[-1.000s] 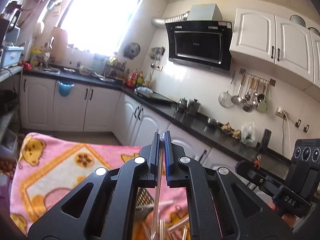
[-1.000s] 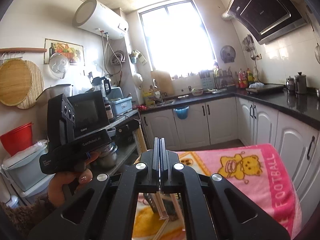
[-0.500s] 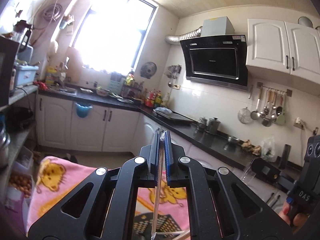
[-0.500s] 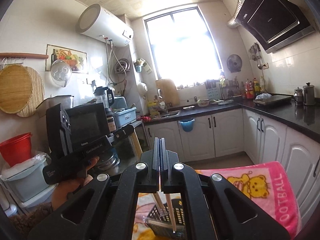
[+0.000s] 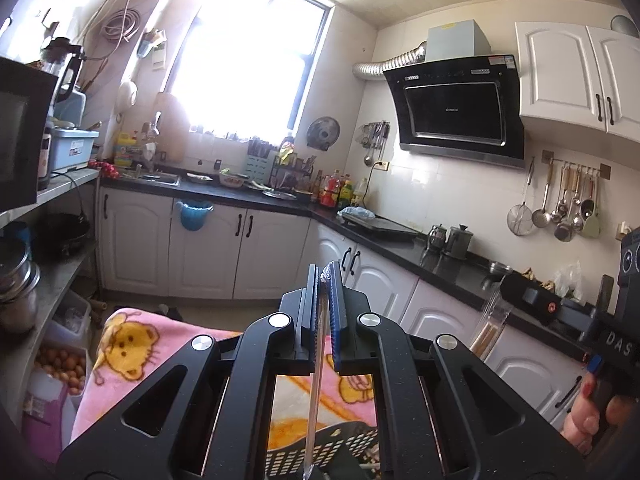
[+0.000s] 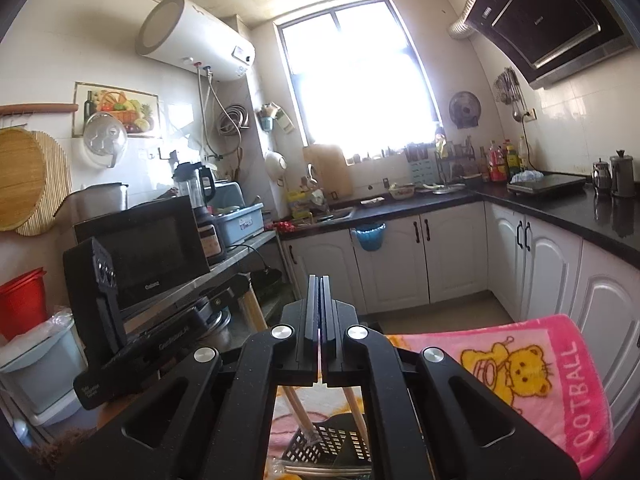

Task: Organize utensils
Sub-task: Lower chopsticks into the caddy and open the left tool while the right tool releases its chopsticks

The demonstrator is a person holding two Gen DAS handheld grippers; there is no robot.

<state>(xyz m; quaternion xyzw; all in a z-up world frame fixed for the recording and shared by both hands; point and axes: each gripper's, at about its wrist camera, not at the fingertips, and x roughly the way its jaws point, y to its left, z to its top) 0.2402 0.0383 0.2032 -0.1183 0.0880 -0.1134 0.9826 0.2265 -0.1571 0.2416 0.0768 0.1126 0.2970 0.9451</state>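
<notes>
The clear plastic sleeve [image 5: 314, 392] of chopsticks hangs between the jaws of the left gripper [image 5: 325, 280], which is clenched on its top edge; the sleeve runs straight down below the fingertips toward the black slotted basket [image 5: 320, 450]. The right gripper [image 6: 320, 286] is clenched on a second thin clear sleeve [image 6: 319, 354], with wooden chopsticks [image 6: 298, 412] angled into the basket beneath it. Judged progress: both packs are lifted, neither yet deposited. The pink blanket [image 6: 552, 368] lies under and ahead of both grippers.
</notes>
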